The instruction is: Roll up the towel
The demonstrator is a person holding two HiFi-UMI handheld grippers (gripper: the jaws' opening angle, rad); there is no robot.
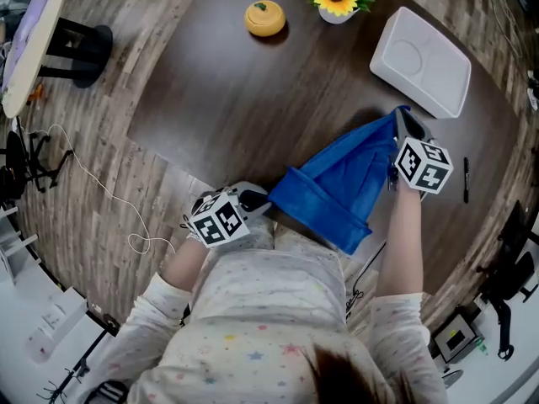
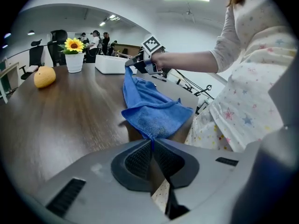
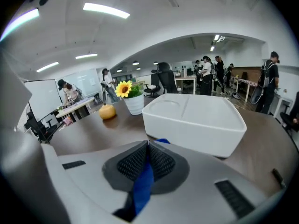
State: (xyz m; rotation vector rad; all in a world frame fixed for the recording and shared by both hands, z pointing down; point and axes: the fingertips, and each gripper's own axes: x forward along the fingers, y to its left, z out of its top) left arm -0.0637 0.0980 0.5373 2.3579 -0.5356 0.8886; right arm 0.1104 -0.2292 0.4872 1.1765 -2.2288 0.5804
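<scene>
Blue towel (image 1: 337, 183) at near edge of open table (image 1: 236, 99)

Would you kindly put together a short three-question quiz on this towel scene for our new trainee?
1. True or false: the left claw and the right claw are each shut on the blue towel.
2. In the head view, what lies on the table just right of the right claw? A) a black pen B) a spoon C) a cup
3. Fill the gap: beyond the towel, near the table's far edge, lies a white ___.
Key: 1 true; 2 A; 3 tray.
</scene>
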